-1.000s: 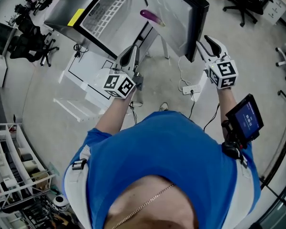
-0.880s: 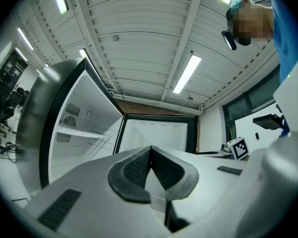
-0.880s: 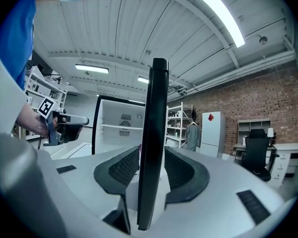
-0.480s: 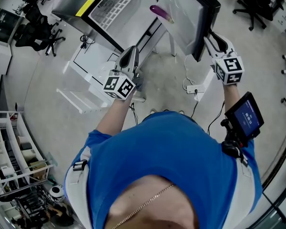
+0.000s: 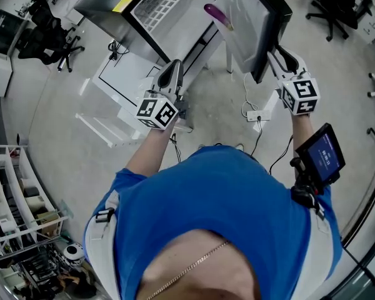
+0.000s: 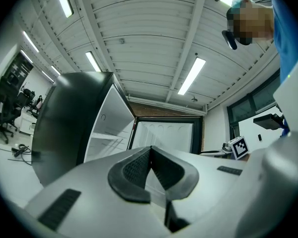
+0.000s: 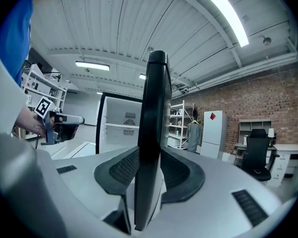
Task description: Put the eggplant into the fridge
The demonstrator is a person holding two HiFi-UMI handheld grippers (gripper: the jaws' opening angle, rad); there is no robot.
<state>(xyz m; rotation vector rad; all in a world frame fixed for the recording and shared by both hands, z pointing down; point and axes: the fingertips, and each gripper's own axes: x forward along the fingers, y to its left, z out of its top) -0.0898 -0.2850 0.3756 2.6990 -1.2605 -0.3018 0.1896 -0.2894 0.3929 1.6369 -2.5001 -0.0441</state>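
- At the open fridge (image 5: 103, 2), seen in the head view: the cabinet is top left and its door (image 5: 262, 17) is swung out to the right, with the dark edge toward me.
- The eggplant (image 5: 219, 16) is purple and lies in the opening between cabinet and door, close to the door's pale inner side. I can't tell whether a shelf or a door rack carries it.
- Neither of my grippers touches the eggplant. It is well apart from both.
- My right gripper (image 5: 276, 55) is clamped on the door's dark edge.
- The right gripper view shows the same: the door edge (image 7: 153, 108) stands upright between the ribbed pads (image 7: 121, 167), and both pads press on it.
- My left gripper (image 5: 172, 67) has its jaws together with nothing between them. It is held in the air in front of the cabinet's lower front and touches nothing.
- In the left gripper view the pad tips meet (image 6: 150, 150). Beyond them are the dark cabinet side, the white shelves (image 6: 107, 138) and the white door liner.
- The two grippers are level with each other, left in front of the cabinet and right on the door, well apart.
- A small screen (image 5: 322, 155) is strapped to my right forearm.
- On the floor between the grippers is a white power strip (image 5: 257, 114) with cables trailing.
- Office chairs (image 5: 328, 8) are top right and a wire rack (image 5: 12, 199) is at lower left, both well away from the fridge.
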